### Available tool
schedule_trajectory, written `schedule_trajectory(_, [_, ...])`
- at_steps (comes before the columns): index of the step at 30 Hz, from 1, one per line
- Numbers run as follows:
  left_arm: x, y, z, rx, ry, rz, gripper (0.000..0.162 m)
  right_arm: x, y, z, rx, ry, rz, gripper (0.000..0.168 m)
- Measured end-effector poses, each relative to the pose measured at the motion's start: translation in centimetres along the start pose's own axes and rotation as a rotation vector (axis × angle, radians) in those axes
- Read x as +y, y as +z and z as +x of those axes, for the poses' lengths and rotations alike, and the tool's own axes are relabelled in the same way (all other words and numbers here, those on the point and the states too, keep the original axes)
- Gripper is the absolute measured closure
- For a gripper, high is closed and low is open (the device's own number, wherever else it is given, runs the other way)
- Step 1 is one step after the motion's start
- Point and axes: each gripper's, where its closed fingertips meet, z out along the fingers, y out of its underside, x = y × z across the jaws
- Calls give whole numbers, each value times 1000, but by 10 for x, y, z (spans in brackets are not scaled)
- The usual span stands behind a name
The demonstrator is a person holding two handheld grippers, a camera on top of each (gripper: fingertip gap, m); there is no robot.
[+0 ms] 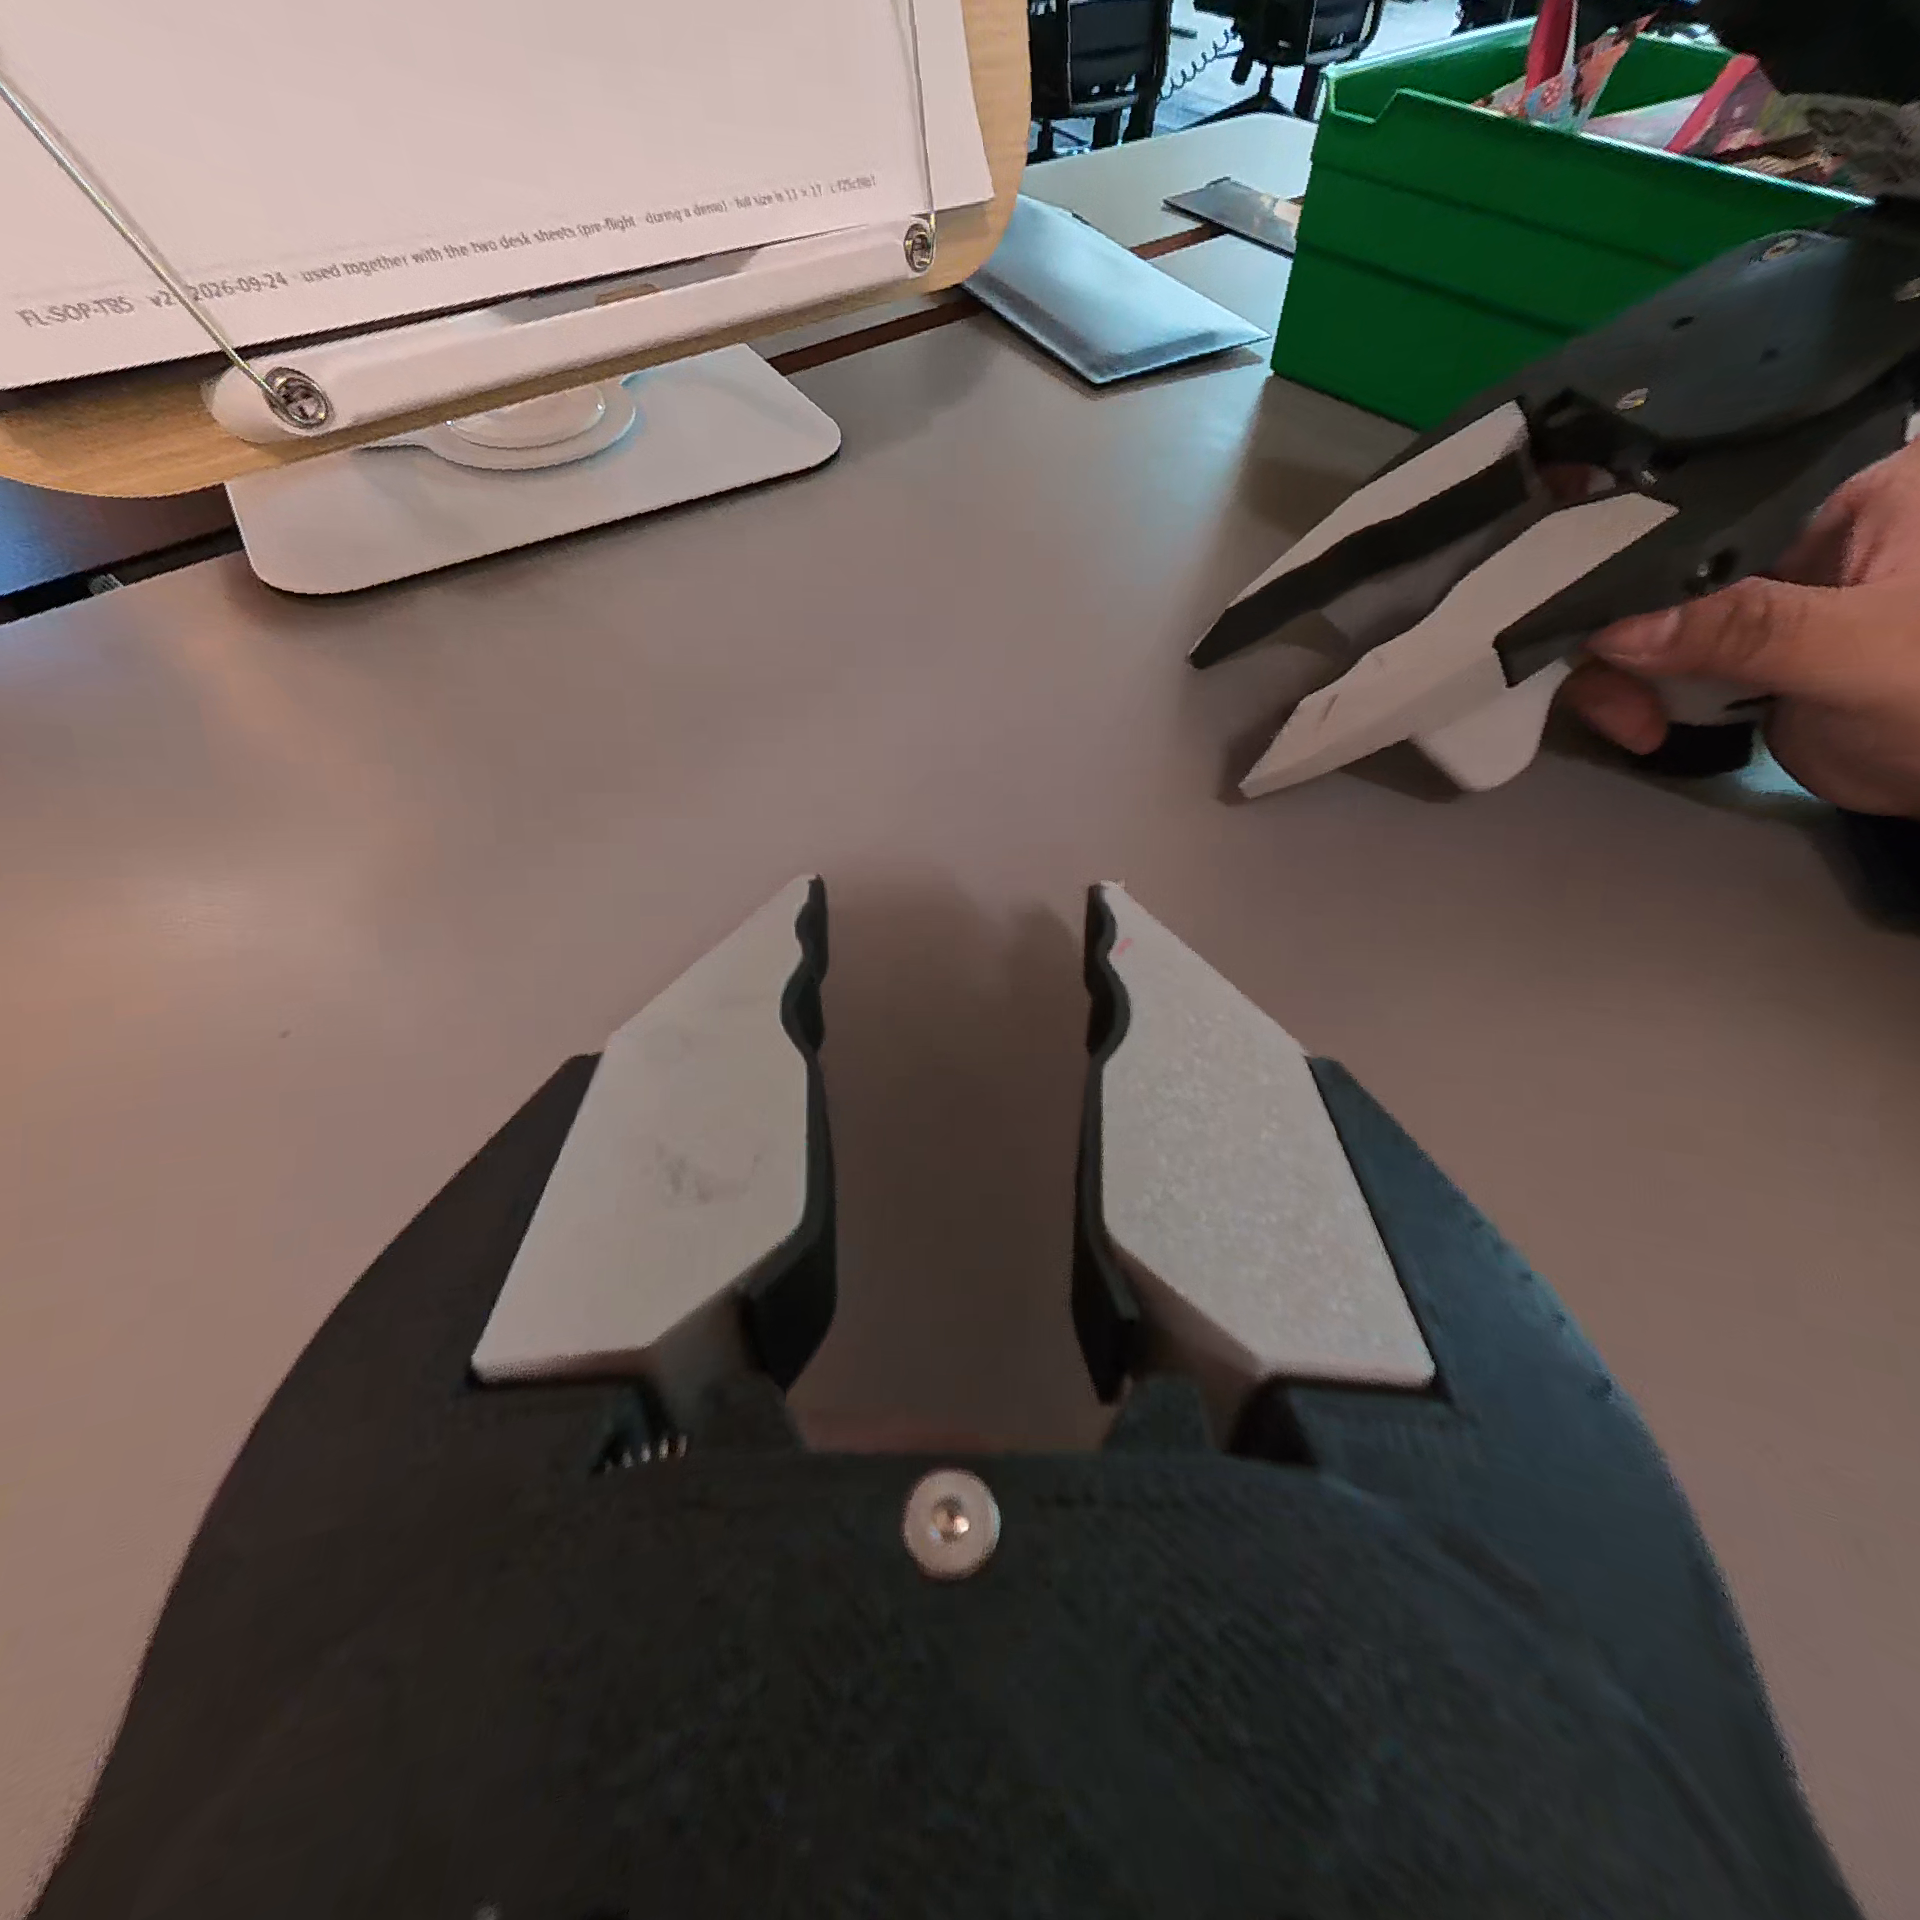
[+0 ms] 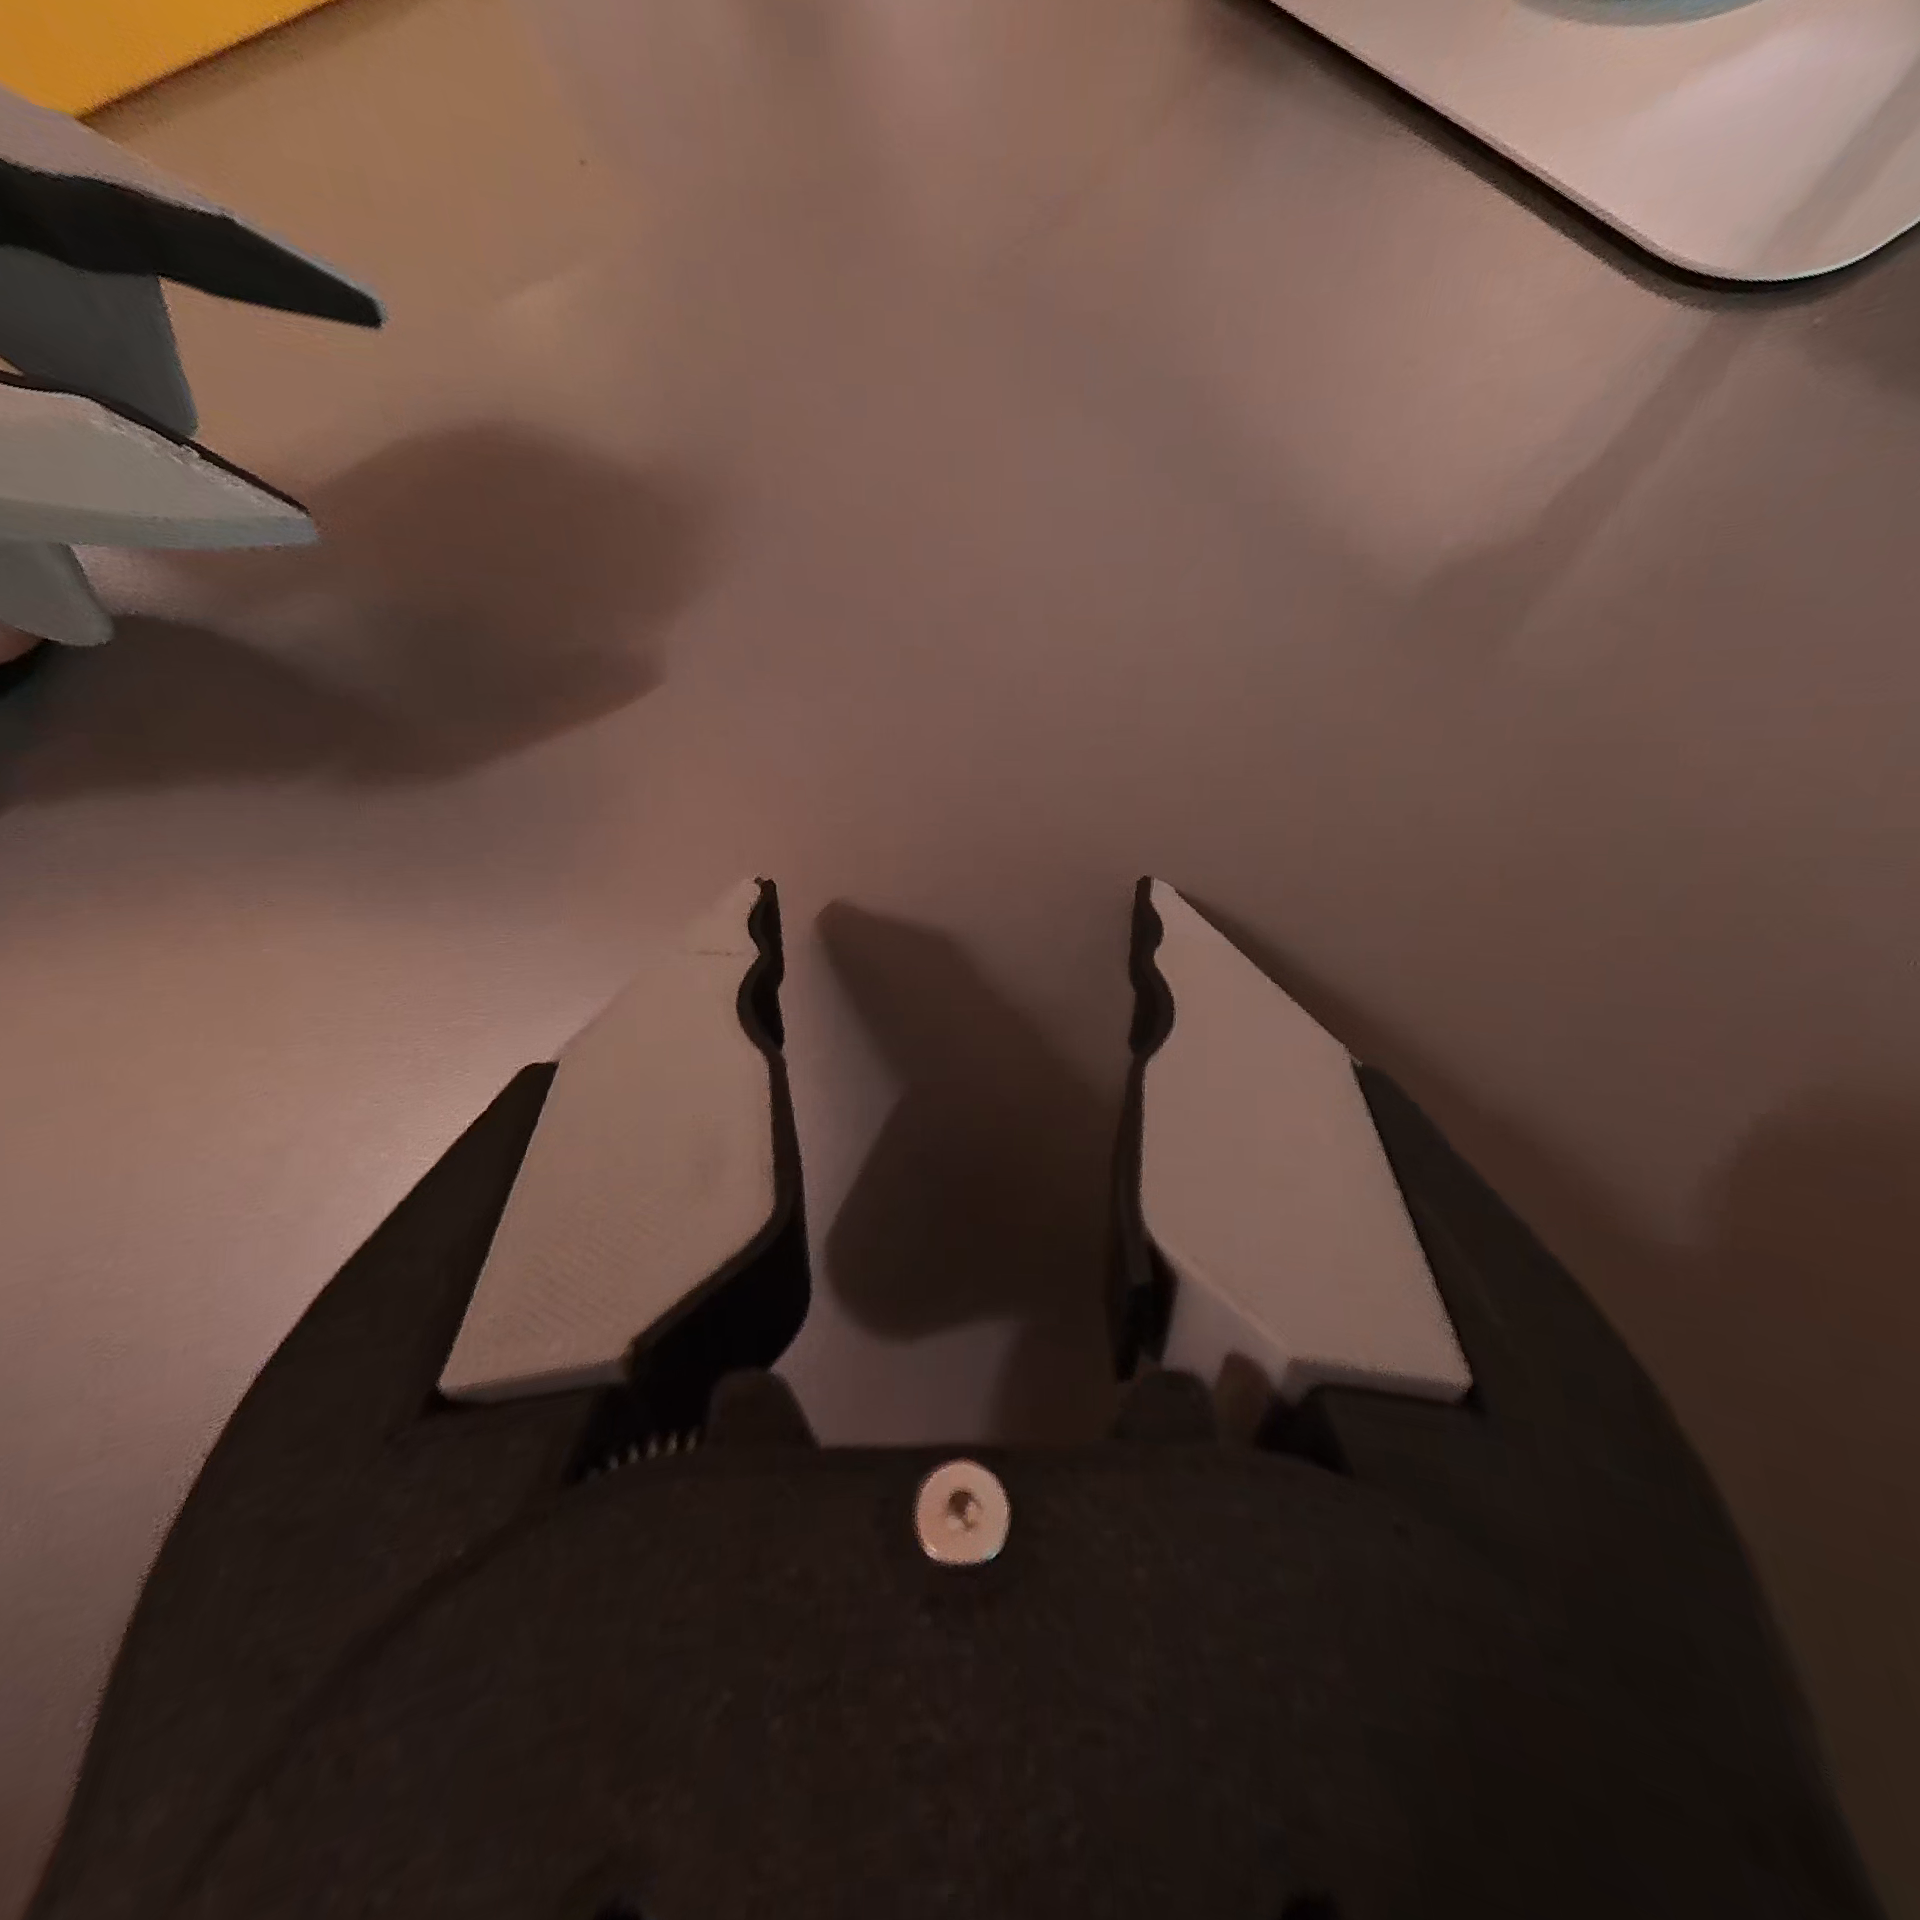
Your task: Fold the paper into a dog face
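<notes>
A green plastic bin (image 1: pixel 1455 270) at the far right of the table holds a jumble of patterned coloured paper (image 1: pixel 1652 94); I cannot tell which sheet is mine to fold. My left gripper (image 1: pixel 956 904) has its grey wedge fingers spread over bare, smooth grey tabletop (image 1: pixel 727 707), gripping nothing. My right gripper (image 2: pixel 951 894) is spread too, empty, its tips low over the table. A white flat-based document stand (image 1: pixel 540 468) with clipped sheets stands ahead on the left. Between stand, bin and grippers the table lies open.
</notes>
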Motion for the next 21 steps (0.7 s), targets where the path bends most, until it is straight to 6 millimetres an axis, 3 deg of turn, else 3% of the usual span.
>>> schedule_trajectory(7, [0, 5, 2, -12, 26, -11, 91, 1, 1, 0, 5, -16, -5, 101])
schedule_trajectory(21, [-4, 3, 5, -13, 50, 21, 90, 4, 3, 1, 70, -81, -30, 96])
